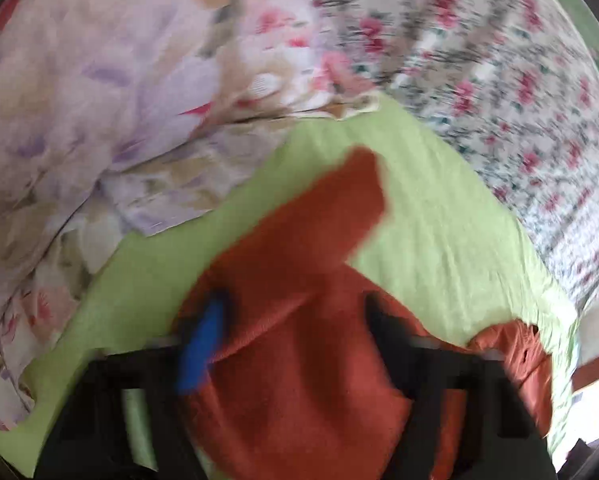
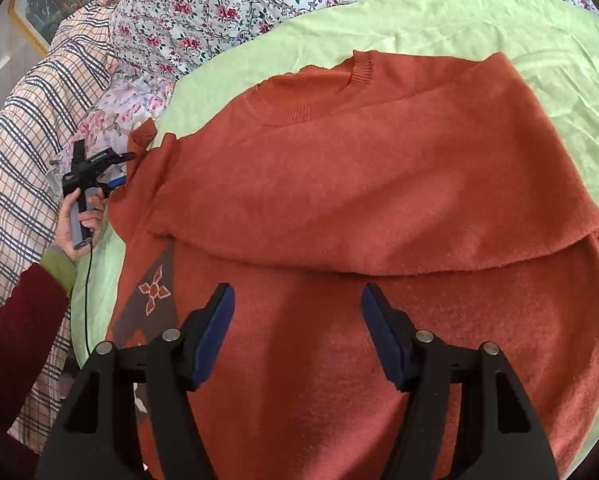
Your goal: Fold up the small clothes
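Right wrist view: right hand-held gripper gapes empty, angled down over sweater.

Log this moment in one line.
sweater: orange, partly folded, on green sheet | left gripper: at sleeve, grip unclear | right gripper: open above sweater

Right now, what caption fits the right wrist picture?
Open right gripper over an orange sweater on a green sheet.

Rust-orange knit sweater flat on green sheet, collar far side, one sleeve folded across chest.
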Demonstrator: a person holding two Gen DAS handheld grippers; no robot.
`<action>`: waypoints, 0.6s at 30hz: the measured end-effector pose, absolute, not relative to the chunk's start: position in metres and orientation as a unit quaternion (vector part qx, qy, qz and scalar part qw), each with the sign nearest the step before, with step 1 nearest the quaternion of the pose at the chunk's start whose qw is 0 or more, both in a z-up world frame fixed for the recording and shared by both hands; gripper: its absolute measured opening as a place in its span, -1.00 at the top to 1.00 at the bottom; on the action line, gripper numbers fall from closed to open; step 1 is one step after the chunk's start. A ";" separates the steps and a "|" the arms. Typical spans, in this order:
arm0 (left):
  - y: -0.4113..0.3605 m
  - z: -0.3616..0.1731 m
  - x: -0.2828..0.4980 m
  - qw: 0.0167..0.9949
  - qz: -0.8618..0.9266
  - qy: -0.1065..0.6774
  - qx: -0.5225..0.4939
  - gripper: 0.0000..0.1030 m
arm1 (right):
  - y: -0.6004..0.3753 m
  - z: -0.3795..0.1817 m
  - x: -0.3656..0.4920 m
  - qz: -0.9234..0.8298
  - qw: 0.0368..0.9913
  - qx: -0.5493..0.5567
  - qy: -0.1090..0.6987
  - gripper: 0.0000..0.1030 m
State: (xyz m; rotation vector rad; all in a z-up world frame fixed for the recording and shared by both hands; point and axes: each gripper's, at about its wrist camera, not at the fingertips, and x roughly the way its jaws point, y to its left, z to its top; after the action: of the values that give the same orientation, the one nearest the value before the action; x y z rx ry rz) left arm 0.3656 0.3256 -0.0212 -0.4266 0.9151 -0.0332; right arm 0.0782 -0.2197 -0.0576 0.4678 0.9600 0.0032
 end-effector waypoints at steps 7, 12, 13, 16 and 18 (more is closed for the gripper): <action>0.304 -0.013 0.342 0.893 0.006 0.419 -0.164 0.96 | -0.207 -0.058 0.078 0.011 0.861 0.222 0.458 -0.29; 0.287 0.013 0.318 0.906 -0.007 0.384 -0.180 0.97 | -0.204 -0.051 0.068 0.005 0.865 0.222 0.450 -0.29; 0.273 0.023 0.309 0.911 -0.019 0.373 -0.175 0.97 | -0.205 -0.051 0.067 0.004 0.865 0.225 0.449 -0.29; 0.232 0.047 0.288 0.919 -0.063 0.348 -0.171 0.97 | -0.204 -0.049 0.063 0.003 0.866 0.229 0.444 -0.29; 0.192 0.059 0.272 0.922 -0.098 0.336 -0.166 0.97 | -0.206 -0.045 0.059 0.000 0.870 0.233 0.435 -0.29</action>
State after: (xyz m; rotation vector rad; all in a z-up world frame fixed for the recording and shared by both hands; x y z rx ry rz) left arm 0.2720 0.1917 0.0588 -0.3412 0.6910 -0.2005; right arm 0.0592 -0.2061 -0.0453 0.4880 0.9088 0.0008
